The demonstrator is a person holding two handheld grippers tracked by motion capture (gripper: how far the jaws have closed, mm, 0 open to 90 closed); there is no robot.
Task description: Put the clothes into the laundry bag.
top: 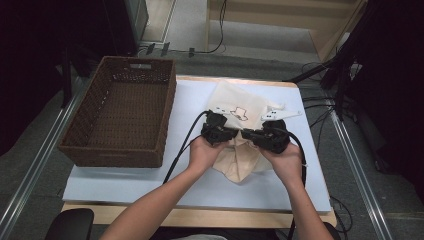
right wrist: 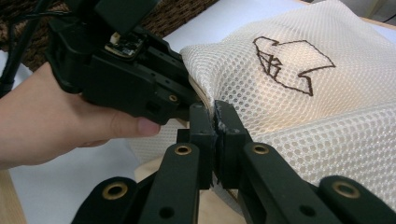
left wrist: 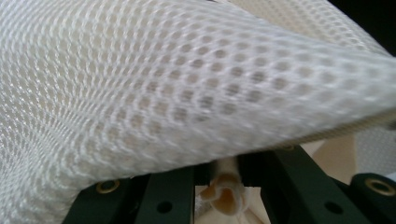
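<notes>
Both grippers, left (top: 218,131) and right (right wrist: 215,122), were clenched on the mesh bag's (top: 239,112) edge at table centre, probably to spread it; basket (top: 122,112) waited at nine o'clock

Wooden table (top: 210,216) under pale blue sheet (top: 125,182). Grey carpet floor (top: 30,175), metal rails (top: 357,170) each side. Light wood furniture (top: 300,20) at rear. Dark surroundings left and right; cables (top: 220,30) on floor.
</notes>
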